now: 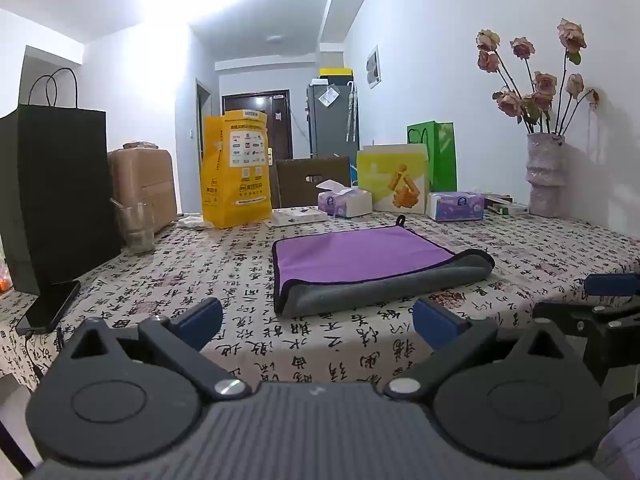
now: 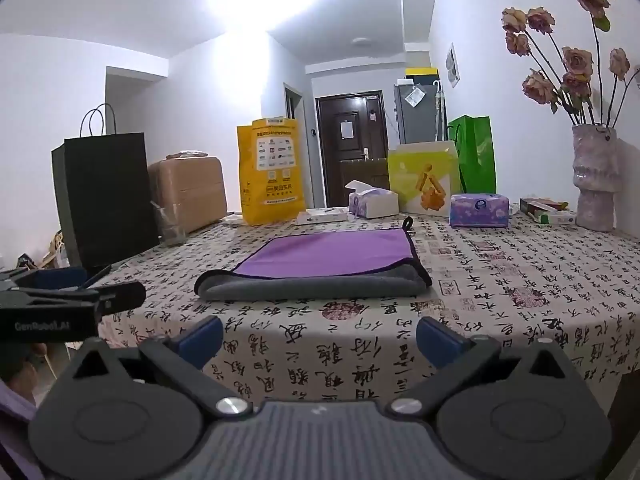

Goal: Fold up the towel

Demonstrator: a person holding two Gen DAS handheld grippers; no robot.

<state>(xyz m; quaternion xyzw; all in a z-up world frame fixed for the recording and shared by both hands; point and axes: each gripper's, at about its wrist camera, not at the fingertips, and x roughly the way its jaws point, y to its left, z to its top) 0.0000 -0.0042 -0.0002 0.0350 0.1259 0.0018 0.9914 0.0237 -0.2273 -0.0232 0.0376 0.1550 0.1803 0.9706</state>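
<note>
A towel point(image 1: 360, 258), purple on top and grey underneath, lies folded on the patterned tablecloth, its rounded grey fold facing me. It also shows in the right wrist view point(image 2: 324, 258). My left gripper point(image 1: 318, 314) is open and empty, held near the table's front edge, short of the towel. My right gripper point(image 2: 320, 334) is open and empty, also short of the towel at the front edge. The right gripper shows at the right edge of the left wrist view point(image 1: 608, 300); the left gripper shows at the left edge of the right wrist view point(image 2: 68, 300).
A black paper bag point(image 1: 56, 184), a glass point(image 1: 136, 224) and a phone point(image 1: 50, 306) stand at the left. A yellow bag point(image 1: 236, 172), tissue packs point(image 1: 454, 206), gift bags point(image 1: 434, 156) and a vase of roses point(image 1: 546, 176) line the back of the table.
</note>
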